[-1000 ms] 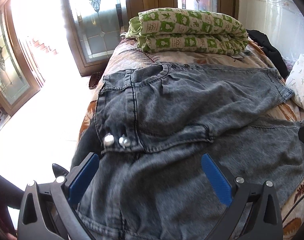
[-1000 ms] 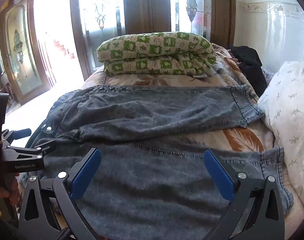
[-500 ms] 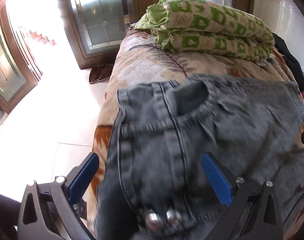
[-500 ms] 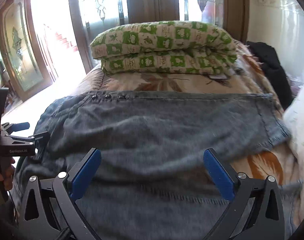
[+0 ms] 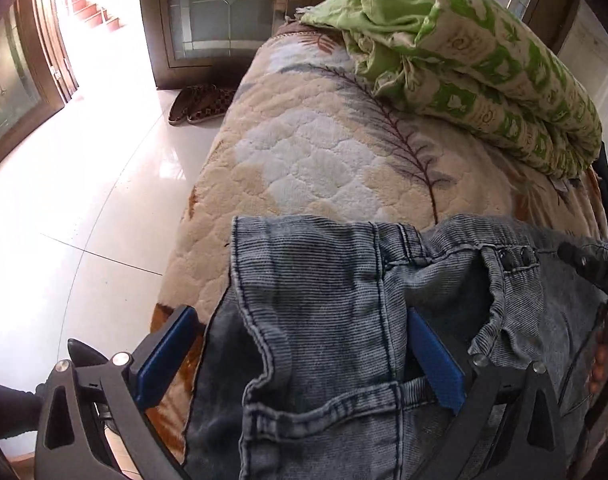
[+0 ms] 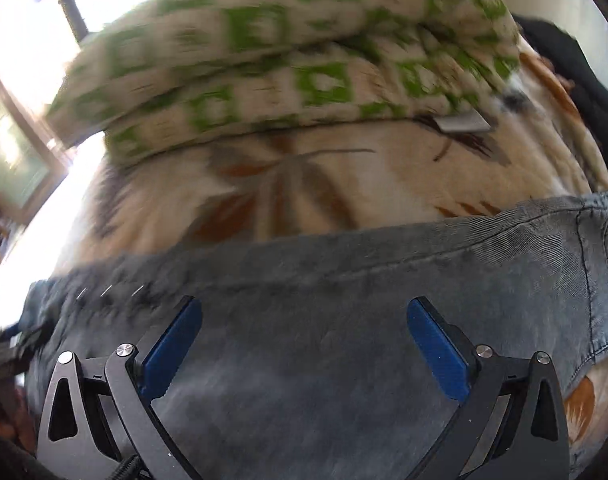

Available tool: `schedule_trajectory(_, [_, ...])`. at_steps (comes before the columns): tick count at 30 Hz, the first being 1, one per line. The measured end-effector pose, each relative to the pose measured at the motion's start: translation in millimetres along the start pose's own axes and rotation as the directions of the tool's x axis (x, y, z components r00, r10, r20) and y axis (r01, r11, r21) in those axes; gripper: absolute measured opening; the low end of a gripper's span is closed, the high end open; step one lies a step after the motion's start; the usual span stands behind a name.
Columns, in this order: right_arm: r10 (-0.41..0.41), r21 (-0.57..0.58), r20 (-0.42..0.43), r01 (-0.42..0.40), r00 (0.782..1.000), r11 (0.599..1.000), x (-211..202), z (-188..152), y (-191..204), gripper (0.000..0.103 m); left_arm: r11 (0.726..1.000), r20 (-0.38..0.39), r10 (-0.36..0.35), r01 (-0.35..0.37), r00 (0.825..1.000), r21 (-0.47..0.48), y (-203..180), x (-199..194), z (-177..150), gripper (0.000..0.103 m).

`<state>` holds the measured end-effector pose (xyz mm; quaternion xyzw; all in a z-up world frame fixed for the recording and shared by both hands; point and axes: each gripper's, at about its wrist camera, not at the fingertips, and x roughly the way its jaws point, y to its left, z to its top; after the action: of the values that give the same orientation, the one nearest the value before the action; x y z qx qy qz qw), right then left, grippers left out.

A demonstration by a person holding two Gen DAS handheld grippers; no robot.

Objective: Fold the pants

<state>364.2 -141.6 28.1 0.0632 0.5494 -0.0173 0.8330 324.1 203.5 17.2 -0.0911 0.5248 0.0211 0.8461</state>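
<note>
Grey-blue denim pants (image 5: 315,320) lie spread on the bed. In the left wrist view their waistband corner and pocket fill the space between my left gripper's blue pads (image 5: 164,360). My left gripper (image 5: 300,344) is open, low over the waistband at the bed's left edge. In the right wrist view the pants (image 6: 343,320) stretch across the frame, with a leg hem at the right. My right gripper (image 6: 304,340) is open, just above the leg fabric. The view is blurred by motion.
A folded green-patterned quilt (image 5: 463,64) lies at the far end of the bed and shows in the right wrist view (image 6: 284,60). The bed cover (image 5: 323,152) has a leaf print. Slippers (image 5: 200,104) sit on the tiled floor at left. Dark clothing (image 6: 563,60) lies far right.
Both grippers have moved forward and lower over the pants toward the far waistband and leg edge. The pants now fill the space between the left pads. Both stay open.
</note>
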Motion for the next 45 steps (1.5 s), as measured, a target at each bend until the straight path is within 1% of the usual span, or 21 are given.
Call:
schedule_trajectory(2, [-0.011,0.038,-0.039,0.013,0.999,0.999,16.3,5.1,-9.5,0.103,1.0,-0.024,-0.004,0.004,1.0,0.021,-4.4,8.0,2.3,0.103])
schedule_trajectory(5, [-0.085,-0.048,-0.014,0.084,0.996,0.995,26.6,7.8,-1.2,0.103,0.999,-0.039,0.003,-0.001,0.999,0.041,-9.0,14.0,7.6,0.102])
schedule_trajectory(8, [-0.12,-0.1,0.002,0.119,0.993,0.988,30.3,6.2,7.3,0.1,0.998,-0.029,0.004,-0.002,1.0,0.07,-16.6,13.7,10.8,0.091])
schedule_trajectory(9, [-0.119,-0.114,0.01,0.119,0.993,0.986,29.2,6.0,9.3,0.094,0.996,-0.021,0.002,-0.001,1.0,0.086,-19.5,11.4,10.8,0.083])
schedule_trajectory(11, [-0.107,-0.155,0.025,0.11,0.994,0.982,24.4,5.5,16.2,0.068,0.993,-0.005,-0.002,0.003,1.0,0.119,-26.3,5.7,9.6,0.07])
schedule_trajectory(13, [-0.082,-0.204,0.027,0.086,0.996,0.975,17.1,2.7,23.9,0.017,0.99,-0.001,-0.012,0.012,1.0,0.138,-32.1,0.2,7.7,0.055])
schedule_trajectory(18, [-0.052,-0.196,0.041,0.059,0.998,0.979,-1.5,-12.7,21.2,0.01,0.989,0.009,-0.041,0.039,0.999,0.144,-33.5,-14.8,3.3,0.027])
schedule_trajectory(21, [0.008,-0.182,0.054,0.002,0.999,0.983,-21.1,-24.0,10.0,0.009,0.99,0.026,-0.075,0.071,0.997,0.125,-26.6,-26.5,2.2,0.022])
schedule_trajectory(26, [0.073,-0.159,0.066,-0.061,0.995,0.985,-39.3,-22.3,5.5,0.011,0.987,0.079,-0.123,0.113,0.989,0.118,-25.5,-55.5,-4.2,0.021])
schedule_trajectory(27, [0.081,-0.139,0.045,-0.074,0.996,0.988,-39.8,-20.1,2.5,0.019,0.985,0.09,-0.126,0.113,0.988,0.13,-27.7,-62.1,-5.9,0.02])
schedule_trajectory(28, [0.068,-0.108,0.026,-0.065,0.997,0.992,-36.6,-16.9,-2.8,0.046,0.984,0.099,-0.127,0.112,0.987,0.141,-29.7,-67.5,-6.6,0.02])
schedule_trajectory(30, [0.04,-0.076,0.042,-0.037,0.998,0.996,-27.2,-4.3,-14.3,0.087,0.981,0.115,-0.131,0.112,0.985,0.159,-32.9,-75.1,-6.6,0.02])
schedule_trajectory(32, [0.0,-0.071,0.071,0.005,0.998,0.997,-16.5,5.8,-14.8,0.089,0.978,0.128,-0.134,0.11,0.983,0.176,-35.6,-81.4,-6.8,0.02])
schedule_trajectory(36, [-0.038,-0.097,-0.028,0.036,0.999,0.995,25.5,18.6,-10.7,0.093,0.976,0.13,-0.134,0.108,0.982,0.191,-38.5,-77.8,-4.5,0.02])
schedule_trajectory(37, [-0.058,-0.136,-0.002,0.057,0.998,0.989,29.6,17.8,-5.2,0.101,0.977,0.127,-0.13,0.105,0.983,0.188,-38.4,-74.0,-5.3,0.02])
schedule_trajectory(39, [-0.105,-0.196,0.031,0.109,0.994,0.975,34.7,13.9,4.6,0.1,0.98,0.119,-0.119,0.097,0.986,0.176,-36.8,-64.2,-5.5,0.02])
schedule_trajectory(41, [-0.097,-0.189,0.032,0.102,0.995,0.977,33.6,13.4,6.4,0.092,0.983,0.111,-0.117,0.099,0.987,0.156,-33.4,-55.7,-6.1,0.02])
schedule_trajectory(42, [-0.08,-0.209,0.034,0.085,0.996,0.974,31.9,13.4,11.3,0.072,0.984,0.11,-0.121,0.104,0.986,0.147,-31.9,-54.1,-7.1,0.02])
schedule_trajectory(43, [-0.07,-0.253,0.047,0.079,0.996,0.964,27.1,13.6,18.8,0.032,0.984,0.114,-0.127,0.11,0.985,0.142,-31.2,-54.4,-8.5,0.02])
schedule_trajectory(44, [-0.069,-0.286,0.051,0.08,0.996,0.955,23.2,12.8,24.2,0.016,0.983,0.121,-0.134,0.117,0.984,0.14,-30.9,-56.6,-9.5,0.02])
schedule_trajectory(45, [-0.08,-0.312,0.045,0.09,0.996,0.946,19.0,11.4,28.5,0.013,0.983,0.128,-0.138,0.12,0.982,0.139,-31.3,-60.2,-10.5,0.02])
